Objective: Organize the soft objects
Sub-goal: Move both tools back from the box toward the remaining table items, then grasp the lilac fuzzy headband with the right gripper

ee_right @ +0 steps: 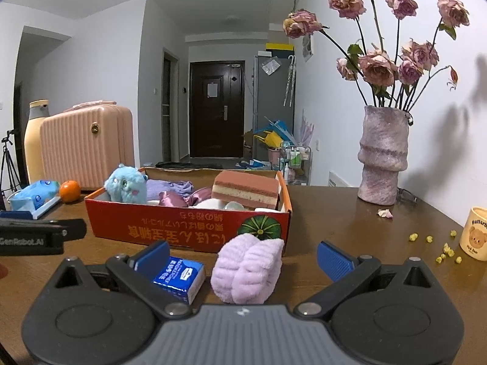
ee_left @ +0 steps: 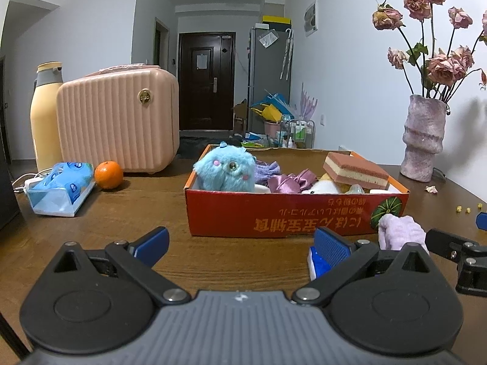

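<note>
Right claw (ee_right: pixel 242 254) spread wide, nothing gripped; the lilac fluffy cloth (ee_right: pixel 246 269) lies on the table between its fingers, a blue packet (ee_right: pixel 179 276) just beside at nine o'clock. Left claw (ee_left: pixel 240 243) likewise spread, idle. Red box (ee_right: pixel 188 228) at twelve o'clock. Advise closing squarely on the cloth's middle, clear of the packet.
</note>
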